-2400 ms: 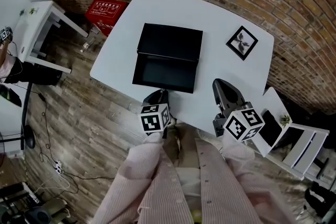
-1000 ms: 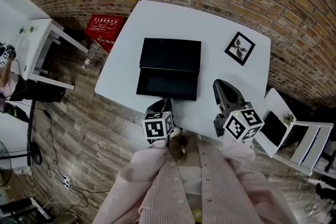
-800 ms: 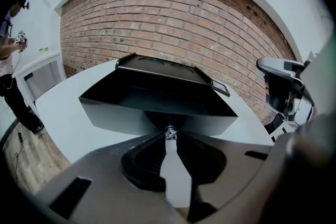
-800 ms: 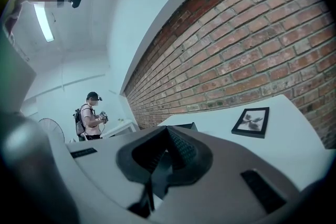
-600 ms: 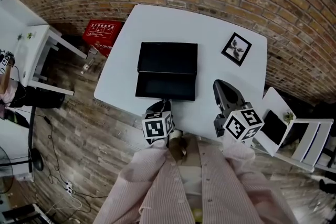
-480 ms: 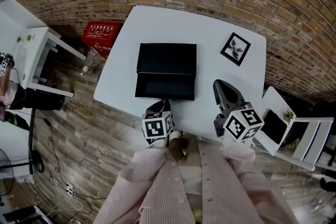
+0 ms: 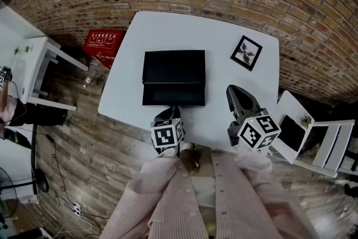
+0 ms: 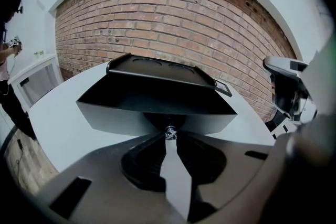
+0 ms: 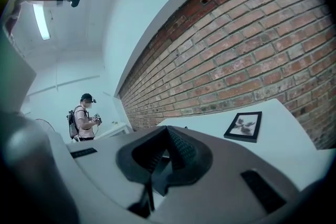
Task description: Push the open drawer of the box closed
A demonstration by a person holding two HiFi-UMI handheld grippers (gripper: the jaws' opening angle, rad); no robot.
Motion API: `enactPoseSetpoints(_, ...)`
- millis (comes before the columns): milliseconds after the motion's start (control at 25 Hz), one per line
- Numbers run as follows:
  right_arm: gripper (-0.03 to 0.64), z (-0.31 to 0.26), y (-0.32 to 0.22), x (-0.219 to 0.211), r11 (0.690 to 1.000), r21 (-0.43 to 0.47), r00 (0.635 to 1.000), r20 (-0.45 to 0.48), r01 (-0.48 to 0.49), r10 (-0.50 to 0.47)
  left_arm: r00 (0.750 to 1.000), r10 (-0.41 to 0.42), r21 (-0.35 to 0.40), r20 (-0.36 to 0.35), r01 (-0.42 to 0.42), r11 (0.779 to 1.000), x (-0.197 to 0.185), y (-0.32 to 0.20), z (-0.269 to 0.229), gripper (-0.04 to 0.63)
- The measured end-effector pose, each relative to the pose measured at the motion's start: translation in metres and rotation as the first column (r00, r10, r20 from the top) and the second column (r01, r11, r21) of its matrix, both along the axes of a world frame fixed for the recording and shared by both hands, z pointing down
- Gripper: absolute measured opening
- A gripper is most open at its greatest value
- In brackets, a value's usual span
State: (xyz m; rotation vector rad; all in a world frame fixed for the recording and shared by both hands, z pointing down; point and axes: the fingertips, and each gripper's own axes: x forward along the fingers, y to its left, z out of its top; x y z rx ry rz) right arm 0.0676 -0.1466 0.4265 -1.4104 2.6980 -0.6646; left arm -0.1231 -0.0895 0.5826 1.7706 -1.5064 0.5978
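A black box [image 7: 173, 67] lies on the white table [image 7: 224, 78]; its drawer [image 7: 173, 94] sticks out a short way towards me. My left gripper [image 7: 174, 109] meets the drawer's front at the middle. In the left gripper view the grey drawer front [image 8: 115, 122] fills the middle, and the left gripper [image 8: 169, 134] has its tips closed on a small metal knob [image 8: 169, 131]. My right gripper [image 7: 235, 92] hovers over the table to the right of the box, shut with nothing in it; in its own view the right gripper [image 9: 167, 131] points at the brick wall.
A framed picture [image 7: 245, 52] lies at the table's far right corner. The table's near edge runs just under both grippers. On the floor stand a red crate [image 7: 102, 41], a white side table [image 7: 33, 59] and white furniture [image 7: 313, 140]. A person [image 9: 84, 117] stands far off.
The drawer has slid further into the box, so less of it shows. My left gripper has stayed at the drawer's front; the right gripper has kept its place.
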Motion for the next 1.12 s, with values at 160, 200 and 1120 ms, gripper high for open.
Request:
enactPoseSetpoints(160, 0.003, 0.000, -0.004, 0.000, 1.000, 0.000, 1.000, 0.000, -0.005, 0.005, 1.000, 0.004, -0.001, 0.004, -0.004, 1.000, -0.001, -0.005, 0.001, 0.060)
enactPoseSetpoints(200, 0.003, 0.000, -0.005, -0.001, 1.000, 0.000, 1.000, 0.000, -0.005, 0.005, 1.000, 0.005, -0.001, 0.004, -0.005, 1.000, -0.001, -0.006, 0.001, 0.060)
enactPoseSetpoints(1120, 0.003, 0.002, -0.017, 0.003, 0.999, -0.005, 0.999, -0.008, -0.053, 0.053, 0.999, 0.035, -0.006, 0.007, -0.035, 0.999, -0.003, -0.032, 0.001, 0.060)
